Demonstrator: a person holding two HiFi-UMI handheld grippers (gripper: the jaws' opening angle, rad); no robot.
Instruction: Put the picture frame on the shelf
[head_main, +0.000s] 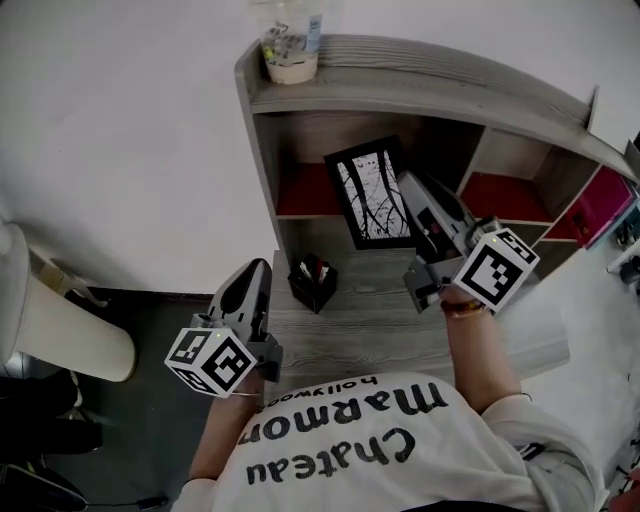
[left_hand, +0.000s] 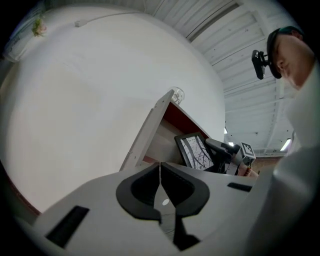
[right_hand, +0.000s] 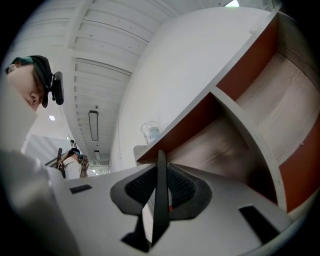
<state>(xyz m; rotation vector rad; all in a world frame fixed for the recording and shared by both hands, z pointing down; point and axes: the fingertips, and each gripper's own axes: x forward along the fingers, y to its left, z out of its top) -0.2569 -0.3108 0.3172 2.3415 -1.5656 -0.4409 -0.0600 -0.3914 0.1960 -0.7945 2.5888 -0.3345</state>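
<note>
A black picture frame (head_main: 372, 195) with a bare-branch print hangs tilted in front of the grey shelf unit's (head_main: 420, 95) middle opening. My right gripper (head_main: 408, 185) is shut on the frame's right edge. In the right gripper view the frame (right_hand: 160, 192) shows edge-on, pinched between the jaws, with the shelf's (right_hand: 240, 115) compartments just beyond. My left gripper (head_main: 262, 268) is low at the desk's left front corner, away from the frame. Its jaws (left_hand: 160, 167) are shut with nothing between them. From there I see the frame (left_hand: 196, 151) and the right gripper (left_hand: 220, 147) by the shelf (left_hand: 150, 132).
A clear plastic cup (head_main: 290, 45) stands on the shelf's top left end. A black pen holder (head_main: 312, 285) sits on the wooden desk (head_main: 370, 325) below the frame. Red-backed cubbies (head_main: 505, 195) lie to either side, a pink box (head_main: 600, 205) at far right.
</note>
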